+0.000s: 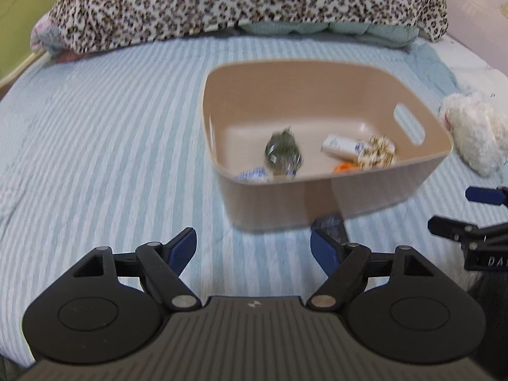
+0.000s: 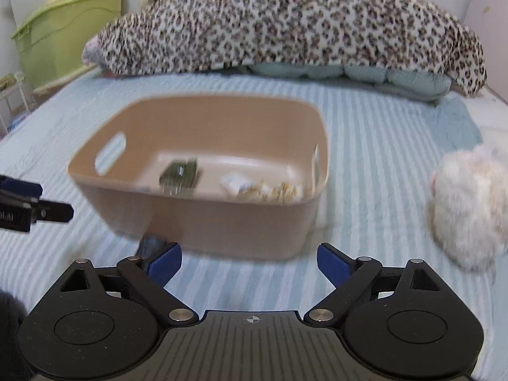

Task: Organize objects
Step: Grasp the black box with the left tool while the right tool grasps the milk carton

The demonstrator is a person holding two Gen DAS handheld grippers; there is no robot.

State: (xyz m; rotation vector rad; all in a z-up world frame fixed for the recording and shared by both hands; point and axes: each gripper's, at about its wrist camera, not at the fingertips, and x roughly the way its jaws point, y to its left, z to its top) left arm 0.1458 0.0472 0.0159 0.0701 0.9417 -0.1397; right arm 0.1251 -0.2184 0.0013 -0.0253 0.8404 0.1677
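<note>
A tan plastic bin [image 1: 333,203] with handle slots stands on the striped bed; it also shows in the right wrist view [image 2: 222,222]. Inside lie a dark green round object [image 1: 283,154], a white tube [image 1: 341,147], a speckled item [image 1: 377,154], something orange [image 1: 343,167] and a blue-white item [image 1: 252,174]. My left gripper [image 1: 254,249] is open and empty just short of the bin's near wall. My right gripper [image 2: 249,263] is open and empty in front of the bin. A small dark object [image 2: 152,244] lies against the bin's near wall.
A white plush toy [image 2: 470,212] lies right of the bin, seen also in the left wrist view [image 1: 476,133]. A leopard-print blanket [image 2: 285,22] covers the pillows at the bed's head. A green storage box [image 2: 63,31] stands beside the bed at left.
</note>
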